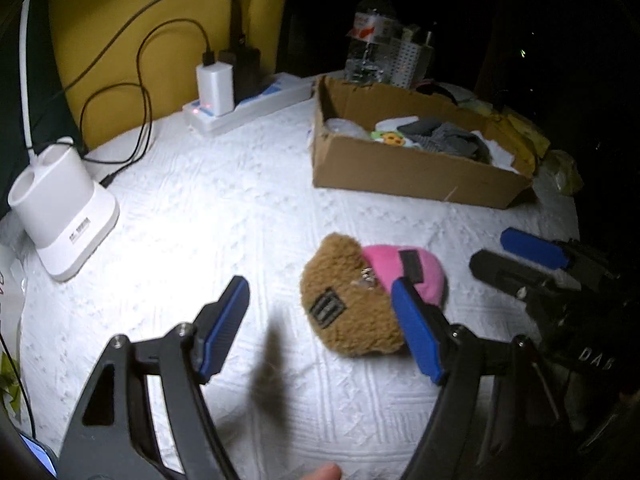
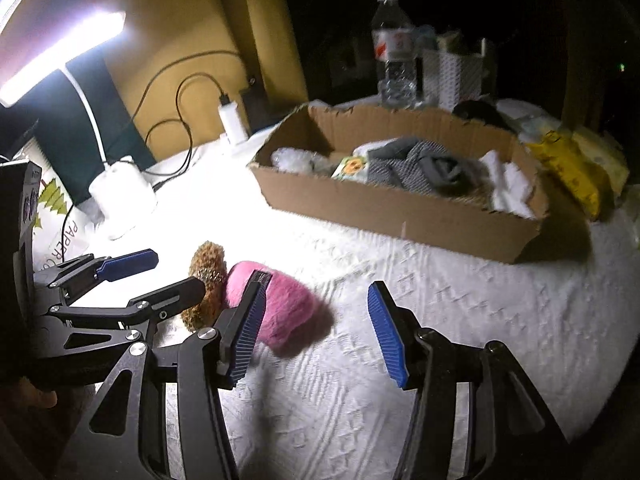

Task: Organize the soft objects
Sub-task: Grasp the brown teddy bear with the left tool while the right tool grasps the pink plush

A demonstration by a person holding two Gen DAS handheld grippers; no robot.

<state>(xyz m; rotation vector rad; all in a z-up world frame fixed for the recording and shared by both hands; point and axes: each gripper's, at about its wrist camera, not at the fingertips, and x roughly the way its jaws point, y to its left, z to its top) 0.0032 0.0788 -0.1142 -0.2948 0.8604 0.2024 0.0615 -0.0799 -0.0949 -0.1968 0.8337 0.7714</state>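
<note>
**Both grippers open beside the plush toy**

My left gripper [image 1: 320, 328] hangs over the white tablecloth [image 1: 224, 208] with its blue pads spread wide and nothing between them. The brown and pink plush toy [image 1: 360, 300] lies on the cloth just at my right-hand pad, not pinched. My right gripper [image 2: 316, 332] is open wide too, holding nothing; the toy [image 2: 276, 312] sits against its left pad, with the left gripper's fingers [image 2: 132, 264] reaching in from that side. Farther back stands a cardboard box [image 1: 408, 168] with grey and white cloths [image 1: 444, 140] inside. Behind it is a water bottle [image 1: 370, 28]; a white lamp base [image 1: 60, 216] and power strip [image 1: 248, 104] sit to the left.
</note>
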